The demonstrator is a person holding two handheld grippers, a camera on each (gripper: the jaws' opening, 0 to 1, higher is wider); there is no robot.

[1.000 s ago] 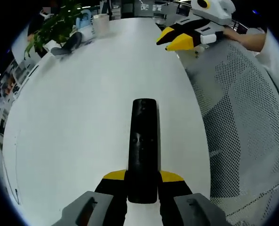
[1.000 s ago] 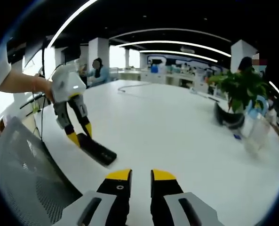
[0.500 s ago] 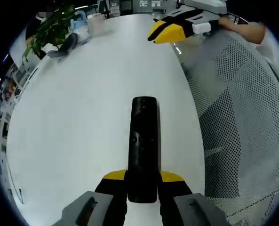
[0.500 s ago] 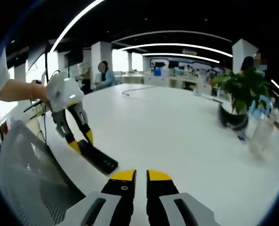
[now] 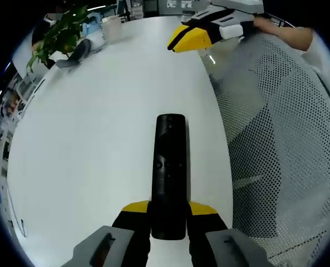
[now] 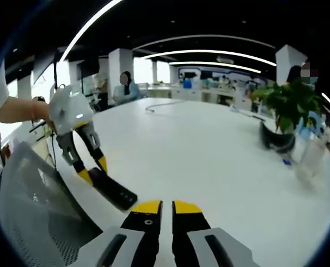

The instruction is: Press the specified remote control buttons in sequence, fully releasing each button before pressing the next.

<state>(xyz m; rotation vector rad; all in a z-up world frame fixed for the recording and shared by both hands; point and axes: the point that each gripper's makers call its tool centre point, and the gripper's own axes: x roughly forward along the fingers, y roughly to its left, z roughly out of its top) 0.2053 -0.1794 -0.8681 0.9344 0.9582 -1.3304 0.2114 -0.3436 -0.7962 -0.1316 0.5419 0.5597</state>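
Two tongs | my left tongs [image 5: 168, 214] hold the remote [image 5: 170, 172] | my right tongs [image 6: 160, 208] nearly closed, empty | next: press first button.

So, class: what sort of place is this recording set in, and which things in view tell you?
Probably an open-plan office: a long white table, a mesh office chair, a potted plant, and desks under strip lights further back.

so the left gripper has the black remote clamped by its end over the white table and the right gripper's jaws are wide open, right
Not quite: the right gripper has its jaws nearly closed with nothing between them, as the right gripper view shows. The left gripper does clamp the black remote by its end over the white table.
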